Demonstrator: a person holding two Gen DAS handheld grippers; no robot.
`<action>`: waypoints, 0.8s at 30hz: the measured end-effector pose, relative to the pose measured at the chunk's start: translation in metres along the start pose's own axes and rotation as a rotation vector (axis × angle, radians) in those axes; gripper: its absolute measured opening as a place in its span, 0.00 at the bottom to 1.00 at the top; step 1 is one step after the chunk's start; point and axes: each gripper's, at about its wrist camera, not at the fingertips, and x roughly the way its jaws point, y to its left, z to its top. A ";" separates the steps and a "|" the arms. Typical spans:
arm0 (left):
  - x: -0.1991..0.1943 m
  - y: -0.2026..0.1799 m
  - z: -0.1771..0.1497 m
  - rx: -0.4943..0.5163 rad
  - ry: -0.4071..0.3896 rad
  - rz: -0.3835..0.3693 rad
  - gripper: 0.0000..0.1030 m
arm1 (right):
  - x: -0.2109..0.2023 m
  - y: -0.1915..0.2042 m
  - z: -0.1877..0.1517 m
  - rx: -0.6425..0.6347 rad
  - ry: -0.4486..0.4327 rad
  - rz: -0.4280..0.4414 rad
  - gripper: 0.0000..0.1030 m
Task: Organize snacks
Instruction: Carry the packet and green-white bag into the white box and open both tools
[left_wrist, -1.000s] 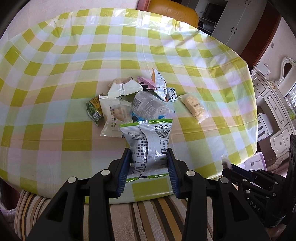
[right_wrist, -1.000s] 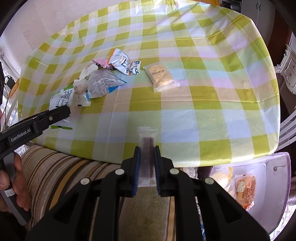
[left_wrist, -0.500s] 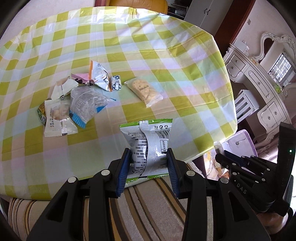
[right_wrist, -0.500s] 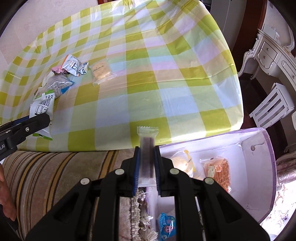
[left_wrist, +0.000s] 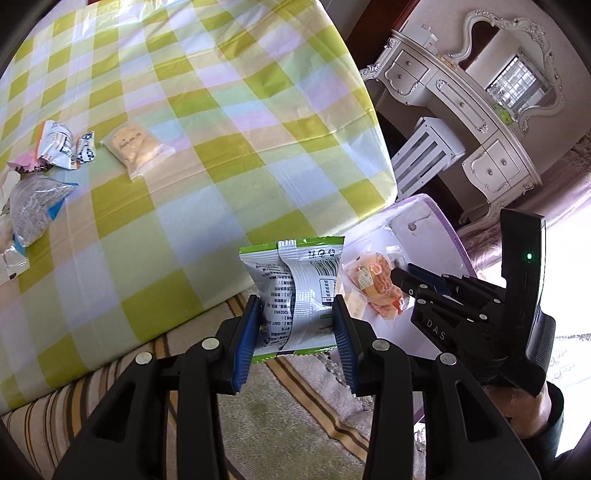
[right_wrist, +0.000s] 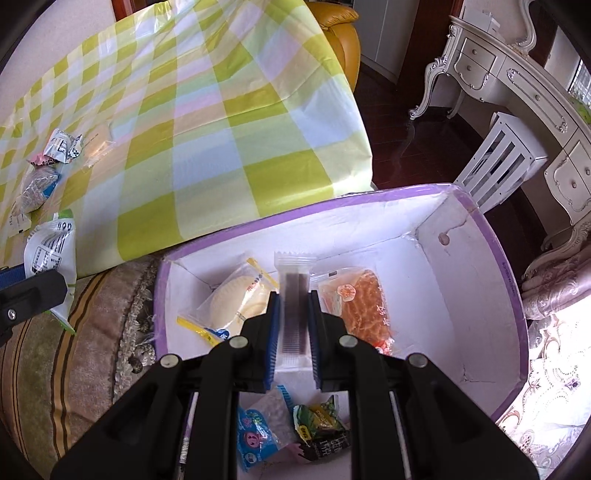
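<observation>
Above the box (right_wrist: 491, 236), right fingers (right_wrist: 314, 332) pinch a blurred clear packet (right_wrist: 293, 295), hiding contents below.

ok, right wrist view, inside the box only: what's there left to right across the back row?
Pale round bun packet → slim clear packet clamped in the right gripper → orange snack packet. All over the purple-rimmed box.

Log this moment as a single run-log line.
left tongs: shut on green-white snack pack | right tongs: shut on clear slim packet, over purple-rimmed box | table: snacks remain
</observation>
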 end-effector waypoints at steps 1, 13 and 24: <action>0.004 -0.005 0.000 0.007 0.015 -0.012 0.37 | 0.001 -0.006 -0.001 0.013 0.002 -0.002 0.15; 0.050 -0.050 -0.009 0.125 0.187 -0.104 0.37 | 0.018 -0.049 -0.021 0.104 0.056 -0.043 0.16; 0.070 -0.056 -0.009 0.163 0.262 -0.152 0.42 | 0.025 -0.058 -0.031 0.125 0.102 -0.092 0.38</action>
